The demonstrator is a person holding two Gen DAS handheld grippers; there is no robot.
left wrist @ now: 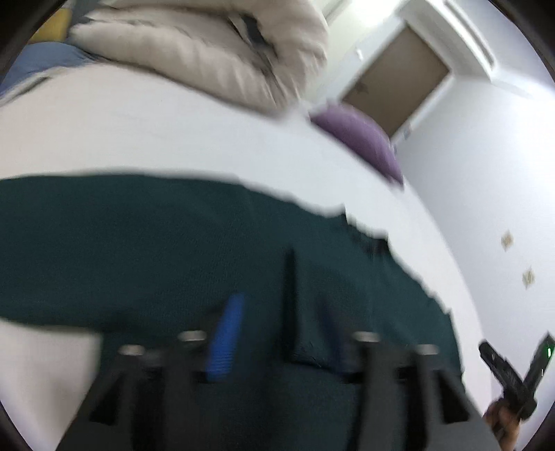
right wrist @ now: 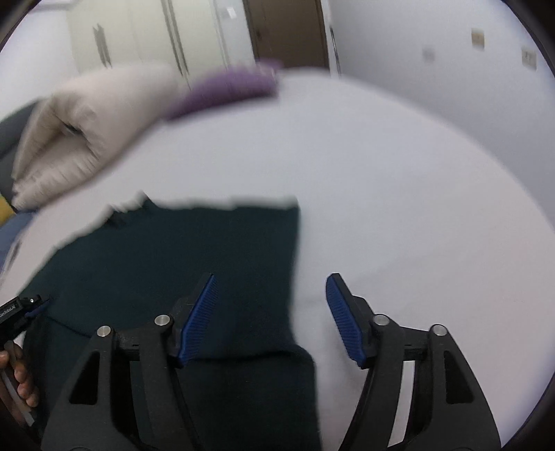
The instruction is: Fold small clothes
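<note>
A dark green garment (left wrist: 156, 243) lies spread on the white bed sheet (left wrist: 138, 132); it also shows in the right wrist view (right wrist: 173, 249). My left gripper (left wrist: 274, 333) hangs low over the garment; one blue pad (left wrist: 227, 340) shows, and a fold of the cloth hides the other finger. The view is blurred. My right gripper (right wrist: 270, 319) is open, its jaws wide apart over the garment's right edge, the left pad (right wrist: 199, 319) above cloth, the right pad (right wrist: 341, 322) above sheet. Nothing is held in it.
A folded beige duvet (left wrist: 208, 52) and a purple pillow (left wrist: 360, 138) lie at the far side of the bed. The right gripper's handle and the hand on it (left wrist: 513, 385) show at the left view's lower right. Wardrobe doors (right wrist: 156, 31) and white walls stand behind.
</note>
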